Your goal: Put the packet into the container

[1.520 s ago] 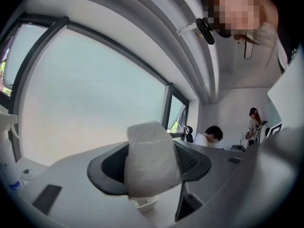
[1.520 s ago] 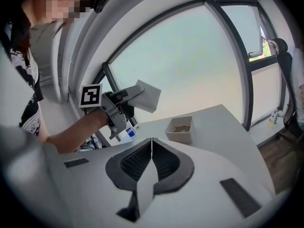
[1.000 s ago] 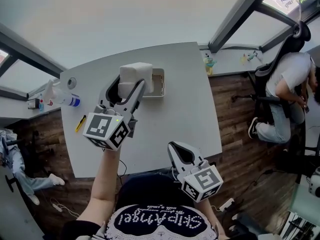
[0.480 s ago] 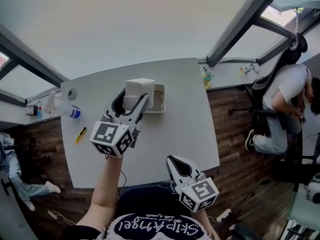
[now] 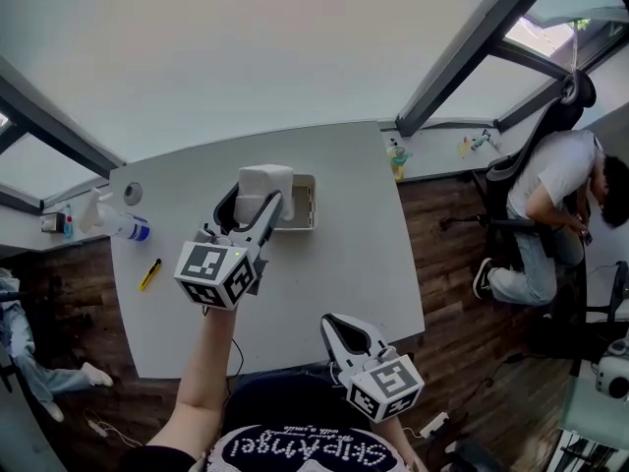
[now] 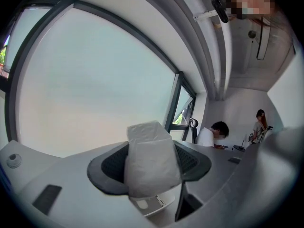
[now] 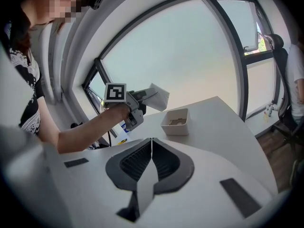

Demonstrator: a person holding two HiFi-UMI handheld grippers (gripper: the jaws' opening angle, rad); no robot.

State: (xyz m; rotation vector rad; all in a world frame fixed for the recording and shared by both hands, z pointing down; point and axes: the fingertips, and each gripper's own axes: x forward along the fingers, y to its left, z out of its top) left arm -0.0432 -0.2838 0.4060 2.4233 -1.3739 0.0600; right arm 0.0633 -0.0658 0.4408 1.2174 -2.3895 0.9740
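My left gripper (image 5: 254, 203) is shut on a white packet (image 5: 262, 187), held up in the air above the table. In the left gripper view the packet (image 6: 151, 158) fills the gap between the jaws, and the container (image 6: 151, 203) shows just below it. The container (image 5: 305, 205) is a small white open box near the table's far edge; the packet overlaps its left part in the head view. In the right gripper view the container (image 7: 176, 121) holds some small brownish bits. My right gripper (image 5: 346, 334) hangs shut and empty at the table's near edge; its jaws (image 7: 151, 163) meet.
On the white table (image 5: 344, 254) lie a spray bottle (image 5: 116, 224), a yellow cutter (image 5: 149, 273) and a small round object (image 5: 132, 194) at the left. A person sits in an office chair (image 5: 555, 195) at the right, off the table.
My left gripper with the packet has shifted slightly left and nearer the container in the picture. My right gripper has stayed low at the table's near edge.
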